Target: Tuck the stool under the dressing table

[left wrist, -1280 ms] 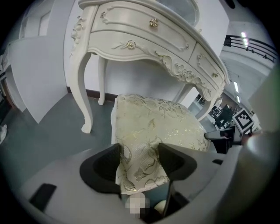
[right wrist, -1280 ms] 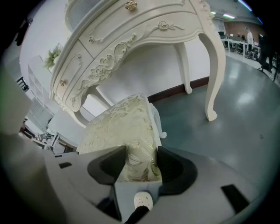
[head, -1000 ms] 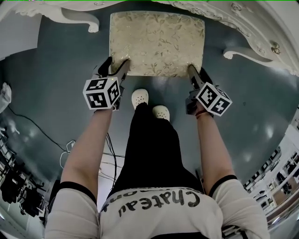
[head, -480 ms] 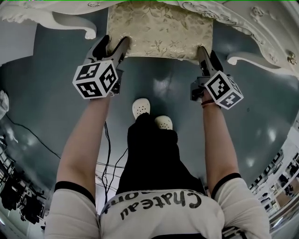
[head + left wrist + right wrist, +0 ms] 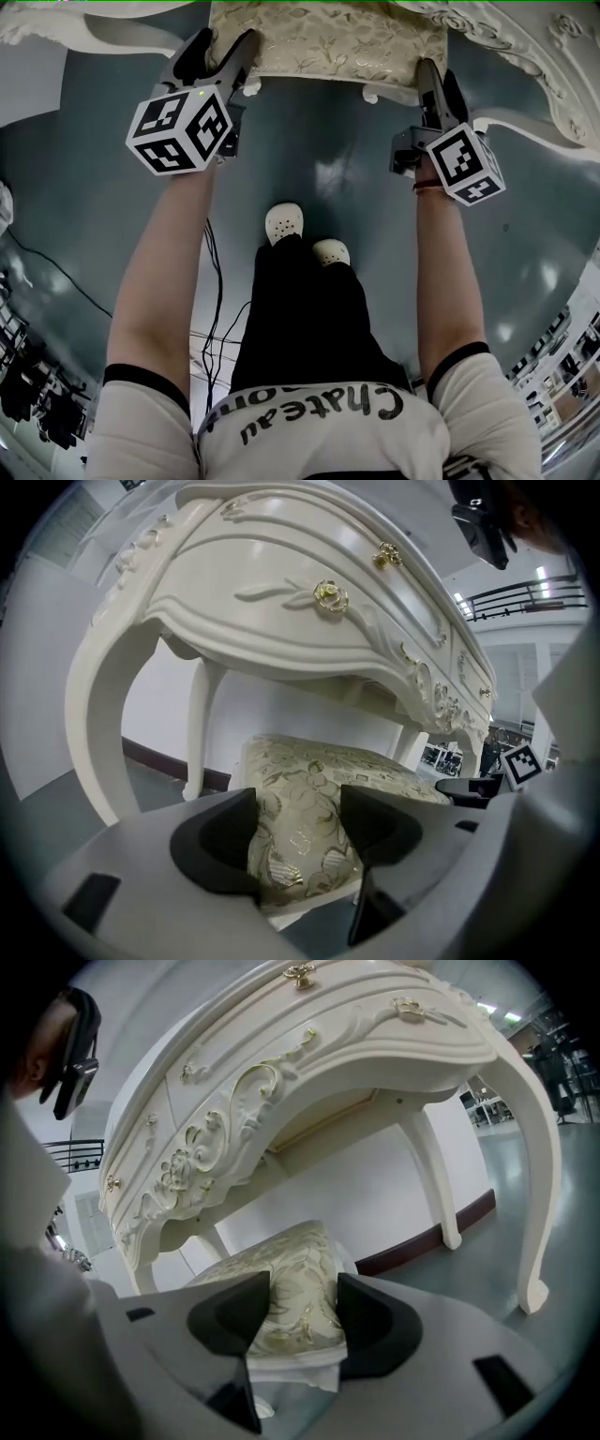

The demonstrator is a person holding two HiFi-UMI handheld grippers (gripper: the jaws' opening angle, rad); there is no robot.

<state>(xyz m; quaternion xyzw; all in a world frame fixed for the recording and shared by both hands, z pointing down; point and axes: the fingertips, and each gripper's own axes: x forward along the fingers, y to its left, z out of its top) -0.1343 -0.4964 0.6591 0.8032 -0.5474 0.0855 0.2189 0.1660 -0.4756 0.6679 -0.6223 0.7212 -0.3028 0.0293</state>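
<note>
Both claws were clamped: left gripper (image 5: 220, 47) and right gripper (image 5: 439, 75) each held a near corner of the cream floral-cushioned stool (image 5: 328, 42), at 12 o'clock, partly beneath the white carved wooden dressing table (image 5: 511, 37).

far side of stool (image 5: 323, 42) hidden under dressing table (image 5: 525, 52), itself cropped

Floral stool (image 5: 309, 789) partly under dressing table (image 5: 281, 621)

grey floor (image 5: 319, 141) carries stool (image 5: 328, 42), dressing table (image 5: 534, 47), cables (image 5: 211, 309).
</note>
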